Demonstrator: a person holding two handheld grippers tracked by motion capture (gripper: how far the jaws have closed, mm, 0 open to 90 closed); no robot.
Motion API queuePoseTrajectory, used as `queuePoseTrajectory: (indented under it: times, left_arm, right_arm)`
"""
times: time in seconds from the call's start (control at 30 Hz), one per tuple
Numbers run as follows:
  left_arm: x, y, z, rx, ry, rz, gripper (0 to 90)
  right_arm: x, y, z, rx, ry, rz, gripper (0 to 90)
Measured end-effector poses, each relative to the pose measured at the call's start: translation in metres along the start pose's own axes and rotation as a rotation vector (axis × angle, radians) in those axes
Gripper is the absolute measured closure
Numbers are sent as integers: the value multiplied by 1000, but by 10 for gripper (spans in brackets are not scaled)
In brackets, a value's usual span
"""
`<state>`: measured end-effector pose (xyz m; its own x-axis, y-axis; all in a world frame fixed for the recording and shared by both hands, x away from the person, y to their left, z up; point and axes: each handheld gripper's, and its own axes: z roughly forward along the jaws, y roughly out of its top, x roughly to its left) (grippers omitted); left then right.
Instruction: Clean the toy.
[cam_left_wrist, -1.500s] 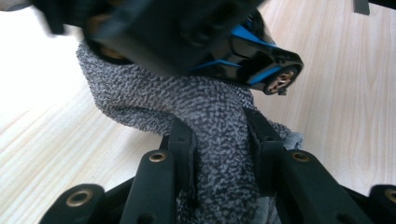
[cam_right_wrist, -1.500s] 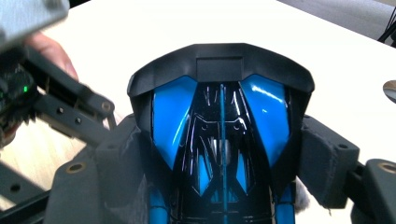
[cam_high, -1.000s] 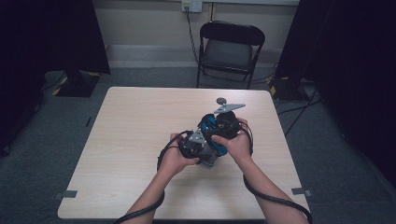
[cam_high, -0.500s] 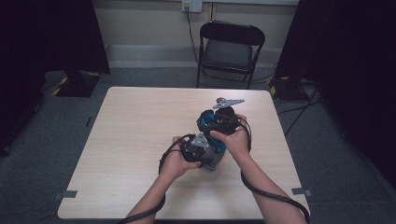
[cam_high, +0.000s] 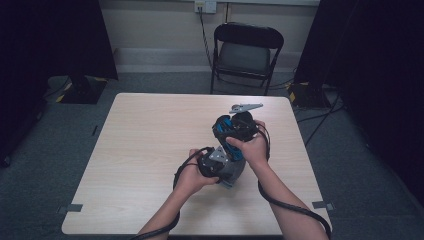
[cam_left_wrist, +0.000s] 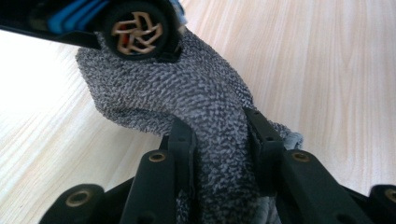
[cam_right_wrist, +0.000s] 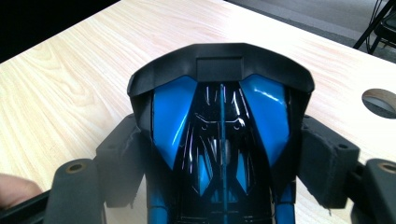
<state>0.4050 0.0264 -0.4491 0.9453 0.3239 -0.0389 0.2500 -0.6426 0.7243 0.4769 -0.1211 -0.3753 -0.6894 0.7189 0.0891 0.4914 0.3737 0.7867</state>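
A blue and black toy car (cam_high: 226, 134) is held above the wooden table (cam_high: 150, 150), right of centre. My right gripper (cam_high: 239, 129) is shut on it; in the right gripper view the car (cam_right_wrist: 219, 116) sits tail-up, with both pads pressing its sides, and my right gripper (cam_right_wrist: 224, 158) grips it around the middle. My left gripper (cam_high: 214, 164) is just below and left of the car, shut on a grey knitted cloth (cam_high: 234, 171). In the left gripper view the cloth (cam_left_wrist: 187, 93) is pinched between my left gripper's (cam_left_wrist: 219, 137) jaws and lies against the car's wheel (cam_left_wrist: 137, 32).
A black folding chair (cam_high: 247, 50) stands behind the table's far edge. A round cable hole (cam_right_wrist: 380, 100) is cut into the tabletop near the car. Black cables trail from both grippers toward the near edge. Dark curtains flank the room.
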Motion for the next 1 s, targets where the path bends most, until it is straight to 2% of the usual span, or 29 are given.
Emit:
queuePoseTrajectory:
  times: [0.2, 0.4, 0.5, 0.9, 1.0]
  left_arm:
    - [-2, 2, 1, -4, -2, 3, 676]
    - [-4, 3, 2, 5, -7, 24, 676]
    - [-6, 3, 2, -2, -8, 16, 676]
    - [-22, 4, 6, 19, -58, 80, 676]
    - [-22, 4, 4, 26, -53, 83, 676]
  right_arm:
    - [-2, 0, -2, -1, -4, -1, 254]
    - [-4, 0, -1, -1, -6, 9, 254]
    - [-4, 0, 0, -2, -8, 11, 254]
    - [-14, 2, -9, -36, -16, 33, 254]
    - [-18, 2, -14, -45, -13, 36, 254]
